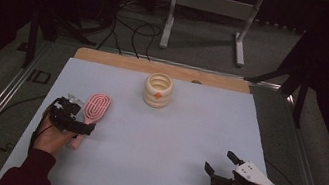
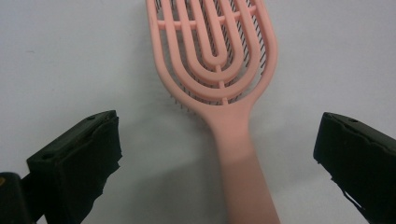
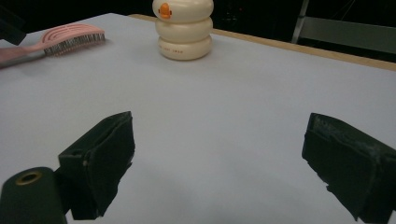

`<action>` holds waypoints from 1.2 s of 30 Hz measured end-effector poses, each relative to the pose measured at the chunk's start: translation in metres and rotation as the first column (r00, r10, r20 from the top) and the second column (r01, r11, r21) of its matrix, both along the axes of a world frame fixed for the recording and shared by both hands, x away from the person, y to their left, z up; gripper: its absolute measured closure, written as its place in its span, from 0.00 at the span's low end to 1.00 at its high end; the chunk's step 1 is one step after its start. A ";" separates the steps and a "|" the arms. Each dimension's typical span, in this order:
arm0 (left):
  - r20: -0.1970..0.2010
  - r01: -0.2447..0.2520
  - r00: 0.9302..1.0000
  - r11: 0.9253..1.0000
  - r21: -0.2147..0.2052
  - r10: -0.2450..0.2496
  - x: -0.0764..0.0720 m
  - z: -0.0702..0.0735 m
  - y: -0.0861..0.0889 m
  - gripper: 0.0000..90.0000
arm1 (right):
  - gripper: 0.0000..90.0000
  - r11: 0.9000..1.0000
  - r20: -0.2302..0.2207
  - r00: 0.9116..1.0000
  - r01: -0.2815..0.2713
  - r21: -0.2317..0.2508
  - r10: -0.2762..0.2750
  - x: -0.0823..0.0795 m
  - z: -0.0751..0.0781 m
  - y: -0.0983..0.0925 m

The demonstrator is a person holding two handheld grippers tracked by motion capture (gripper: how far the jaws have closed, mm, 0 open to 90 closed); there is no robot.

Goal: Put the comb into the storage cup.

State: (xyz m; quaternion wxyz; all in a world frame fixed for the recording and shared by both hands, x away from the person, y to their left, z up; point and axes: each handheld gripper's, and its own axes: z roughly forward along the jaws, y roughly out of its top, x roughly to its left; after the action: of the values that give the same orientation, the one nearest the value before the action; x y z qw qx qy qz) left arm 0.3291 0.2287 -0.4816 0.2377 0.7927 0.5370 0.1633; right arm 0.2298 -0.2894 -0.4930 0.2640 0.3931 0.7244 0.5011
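Straddling the handle with jaws spread wide, the left gripper (image 1: 77, 121) hangs over the pink vented plastic hairbrush (image 2: 219, 70), which lies on the white table sheet (image 1: 169, 144), near its left edge. It looks light, stiff and smooth; the narrow handle seems the best hold. The left gripper view shows bristles facing down. The right gripper (image 1: 220, 163), also open, holds nothing; its view shows the cream ringed container (image 3: 184, 29).

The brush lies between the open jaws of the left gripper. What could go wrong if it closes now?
1. The left gripper straddles the handle of the brush, which lies flat on the table. Jaws set too high could slide off the thin handle.
2. Held so far from the head, the brush may tip downward when lifted.
3. A swing could knock the cream holder.
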 end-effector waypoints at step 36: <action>-0.140 -0.007 0.990 1.000 0.026 0.011 0.024 -0.009 -0.011 0.04 | 0.10 1.000 -0.001 1.000 0.003 -0.004 -0.003 0.001 -0.001 0.000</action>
State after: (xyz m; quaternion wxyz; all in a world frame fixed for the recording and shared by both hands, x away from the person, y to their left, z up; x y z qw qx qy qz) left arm 0.3535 0.2173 -0.4909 0.1884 0.8029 0.5537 0.1153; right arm 0.2306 -0.2898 -0.4938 0.2652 0.3940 0.7250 0.4988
